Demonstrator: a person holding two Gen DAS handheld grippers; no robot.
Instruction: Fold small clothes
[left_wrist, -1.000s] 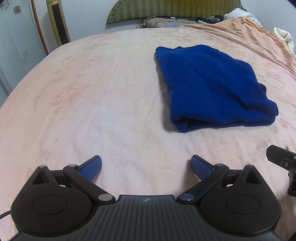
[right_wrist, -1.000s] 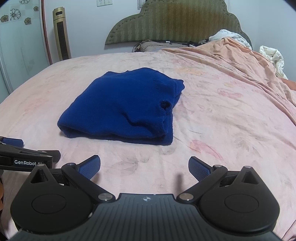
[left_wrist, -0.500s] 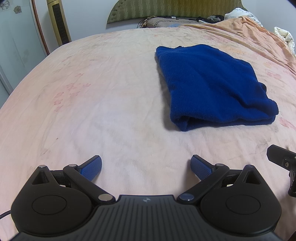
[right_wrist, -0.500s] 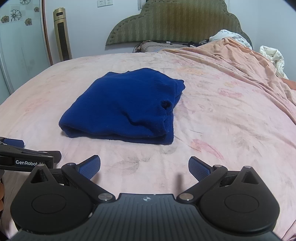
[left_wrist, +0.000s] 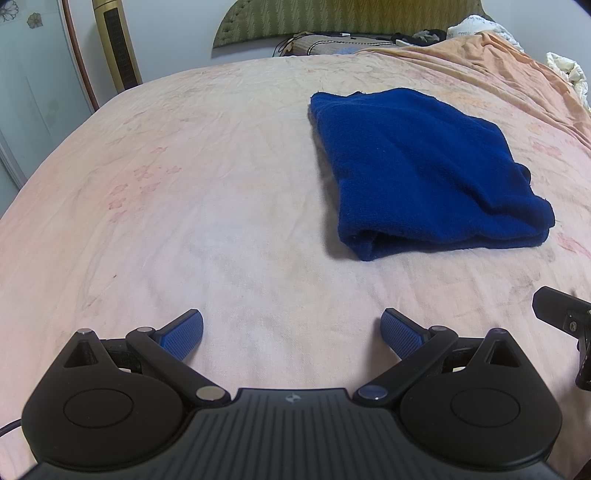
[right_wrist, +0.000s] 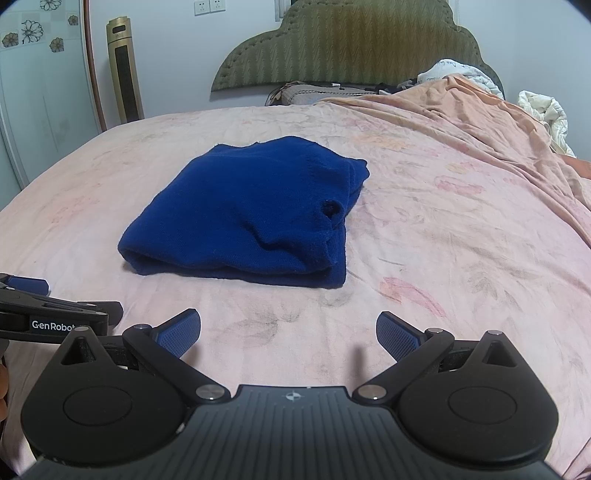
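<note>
A bedroom with pale walls holds a bed covered by a faded pink floral sheet, a green padded headboard at its far end and a gold tower fan standing by the wall to the left of the headboard. A blue knit garment, already folded into a thick rectangle, lies flat on the sheet in the middle of the bed, well short of the headboard. A small dark hole shows near its right edge in the right wrist view. A rumpled peach blanket is heaped to the right of the garment, with a white quilt beyond it. The left hand-held gripper hovers over bare sheet to the near left of the garment, its blue-padded fingers spread wide apart and holding nothing. The right hand-held gripper sits on the near side of the garment, directly facing its folded edge, fingers likewise spread wide and empty. Neither touches the garment.
</note>
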